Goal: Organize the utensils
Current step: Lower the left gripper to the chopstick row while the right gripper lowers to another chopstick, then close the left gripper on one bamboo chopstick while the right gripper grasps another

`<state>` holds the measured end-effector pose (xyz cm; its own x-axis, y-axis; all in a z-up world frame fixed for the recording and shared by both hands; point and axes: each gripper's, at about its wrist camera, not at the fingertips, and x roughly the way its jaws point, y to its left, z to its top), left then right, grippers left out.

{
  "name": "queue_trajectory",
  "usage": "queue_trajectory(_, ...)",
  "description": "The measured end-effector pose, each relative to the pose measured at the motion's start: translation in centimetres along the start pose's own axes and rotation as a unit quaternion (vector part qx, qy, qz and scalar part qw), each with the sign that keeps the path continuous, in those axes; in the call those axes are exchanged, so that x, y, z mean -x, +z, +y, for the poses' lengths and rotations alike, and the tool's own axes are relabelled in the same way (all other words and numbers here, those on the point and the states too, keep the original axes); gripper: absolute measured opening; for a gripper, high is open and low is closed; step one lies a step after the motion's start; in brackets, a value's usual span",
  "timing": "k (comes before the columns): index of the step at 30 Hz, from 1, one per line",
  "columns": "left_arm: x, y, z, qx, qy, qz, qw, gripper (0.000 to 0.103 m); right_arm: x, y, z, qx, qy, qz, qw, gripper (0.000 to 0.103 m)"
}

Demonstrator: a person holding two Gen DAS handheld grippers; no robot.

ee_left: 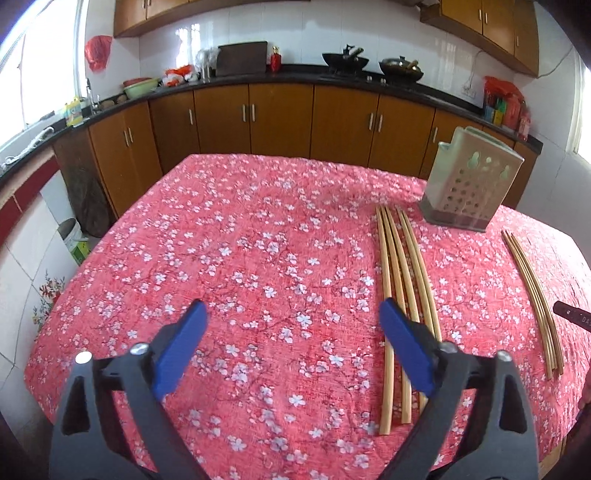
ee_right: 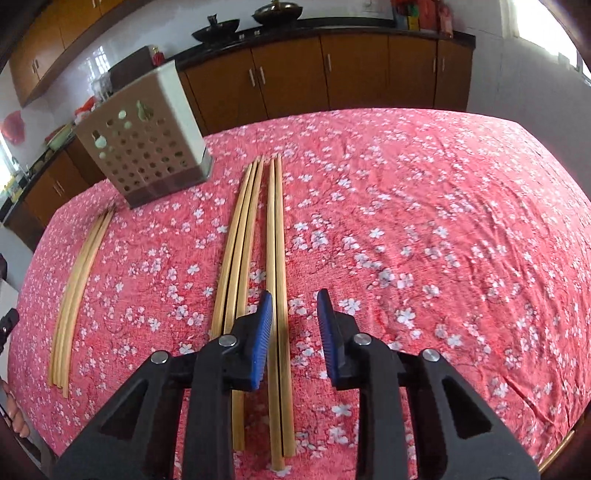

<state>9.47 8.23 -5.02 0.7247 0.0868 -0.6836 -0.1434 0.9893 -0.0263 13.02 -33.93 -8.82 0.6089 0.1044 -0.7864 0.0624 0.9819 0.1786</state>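
- Pink floral-clothed surface (ee_right: 424,206) carries pale bamboo chopsticks (ee_right: 277,258) beside a perforated beige holder (ee_right: 147,147).
- Right tool (ee_right: 295,314), narrowly parted and pinching nothing, may nudge sticks askew; left tool (ee_left: 291,325) spread.

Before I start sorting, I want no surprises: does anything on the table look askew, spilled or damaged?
Nothing stands out. Two groups of chopsticks lie flat and roughly parallel on the floral tablecloth, and the perforated holder stands upright beyond them.

Brown cabinets (ee_left: 280,118), white tiled wall (ee_left: 295,33)
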Motion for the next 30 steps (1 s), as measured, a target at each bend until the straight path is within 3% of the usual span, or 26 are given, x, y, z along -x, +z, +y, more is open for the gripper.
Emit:
queue_trajectory(4, -1.0, 0.0, -0.2, -0.001, -0.016, 0.018, 0.9997, 0.075, -0.4, 0.1, -0.1, 0.007, -0.004, 0.006, 1.0, 0.016)
queue_trajectory(8, -1.8, 0.0, -1.0, -0.014, -0.039, 0.03, 0.9987, 0.062, -0.8, 0.3, -0.1, 0.014, -0.002, 0.012, 1.0, 0.016)
queue_trajectory(11, -2.5, 0.1, -2.0, -0.037, -0.058, 0.043, 0.9967, 0.05, -1.1, 0.0, 0.8, 0.049, -0.029, 0.006, 0.998, 0.011)
queue_trajectory(16, -4.1, 0.3, -3.4, -0.068, -0.087, 0.07, 0.9914, 0.034, -1.4, 0.5, -0.3, 0.016, -0.036, 0.001, 0.999, 0.007)
queue_trajectory(23, -4.8, 0.4, -5.3, -0.101, -0.114, 0.086, 0.9846, 0.028, -1.3, 0.4, -0.4, 0.021, -0.036, -0.002, 0.999, 0.007)
queue_trajectory(30, -5.9, -0.3, -6.3, -0.127, -0.098, 0.105, 0.9815, 0.019, -1.4, 0.5, -0.1, 0.022, -0.036, -0.001, 0.999, 0.007)
